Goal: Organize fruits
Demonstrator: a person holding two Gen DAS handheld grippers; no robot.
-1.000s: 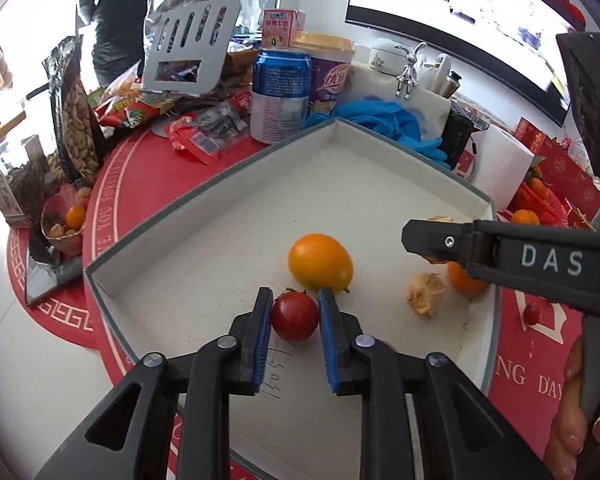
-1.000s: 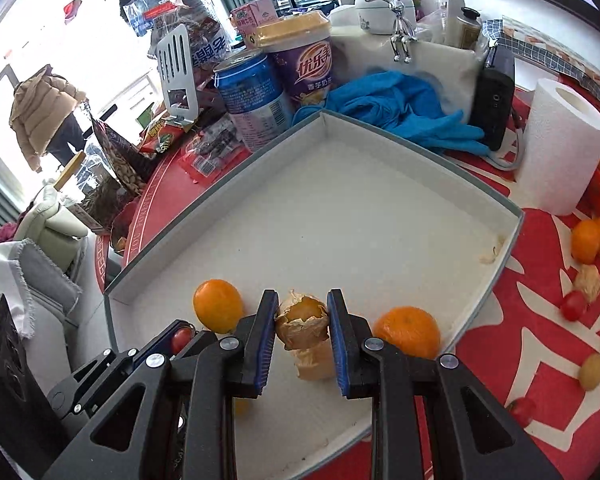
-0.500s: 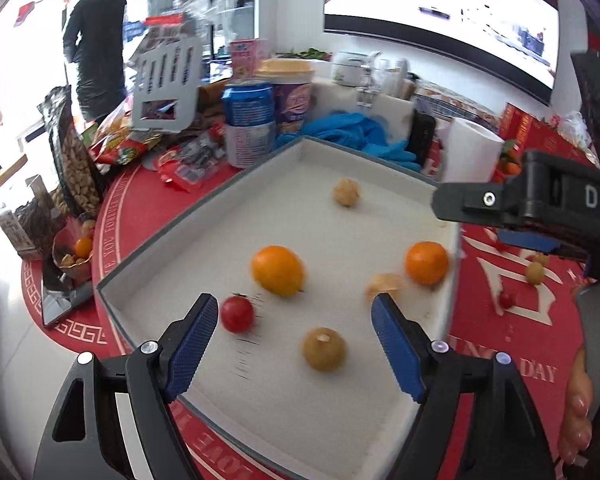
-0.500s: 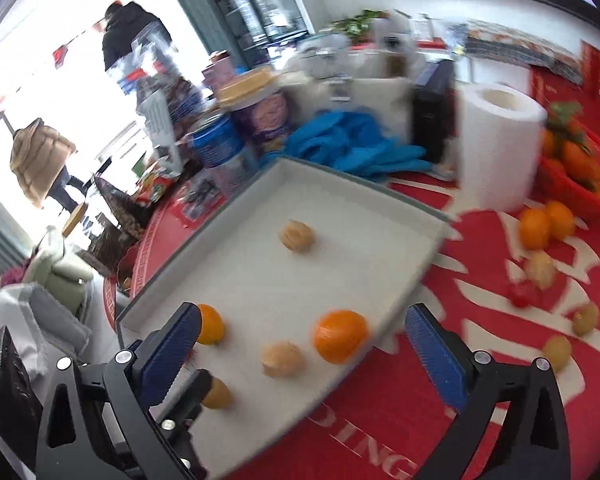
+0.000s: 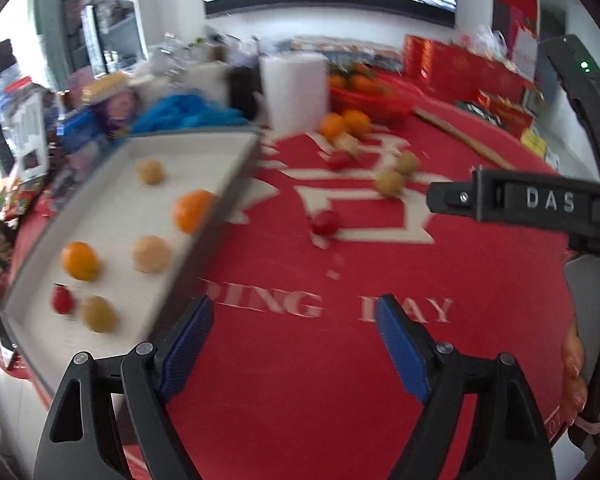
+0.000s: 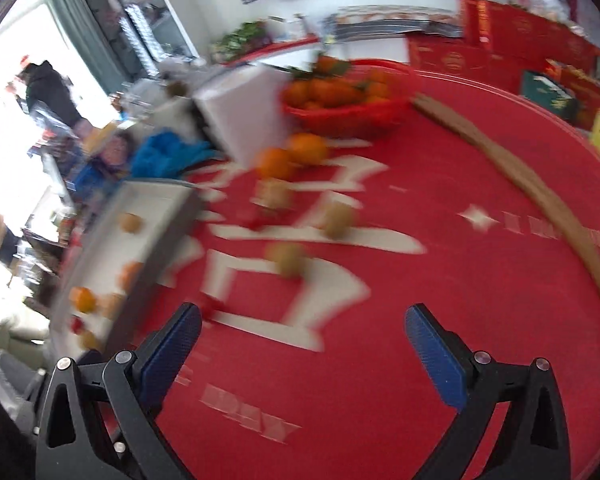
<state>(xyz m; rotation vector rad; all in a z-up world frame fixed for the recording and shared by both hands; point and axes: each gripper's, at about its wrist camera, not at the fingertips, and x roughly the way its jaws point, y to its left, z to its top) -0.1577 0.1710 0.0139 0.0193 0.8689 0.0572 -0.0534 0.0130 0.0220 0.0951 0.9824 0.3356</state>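
Observation:
The white tray (image 5: 204,252) lies at the left and holds two oranges (image 5: 80,260), a cherry tomato (image 5: 62,299) and several tan fruits (image 5: 152,254). Loose on the red cloth beyond it are a red tomato (image 5: 325,222), tan fruits (image 5: 388,182) and two oranges (image 5: 332,124). My left gripper (image 5: 292,304) hovers over bare cloth right of the tray, its jaws opening, nothing between them. My right gripper (image 6: 303,312) is open and empty over the cloth, with a tan fruit (image 6: 288,258) ahead of it and the tray (image 6: 168,232) to its left. Both views are motion-blurred.
A paper towel roll (image 5: 294,92) and blue gloves (image 5: 188,114) stand behind the tray. A red basket of oranges (image 6: 340,112) sits at the back, a wooden stick (image 6: 540,192) lies to the right. Red boxes (image 6: 512,52) line the far edge. A person (image 6: 48,88) stands far left.
The left gripper let go of the cherry tomato and the right let go of the husked fruit, both inside the tray. Both opened wide and swung right, out over the red cloth.

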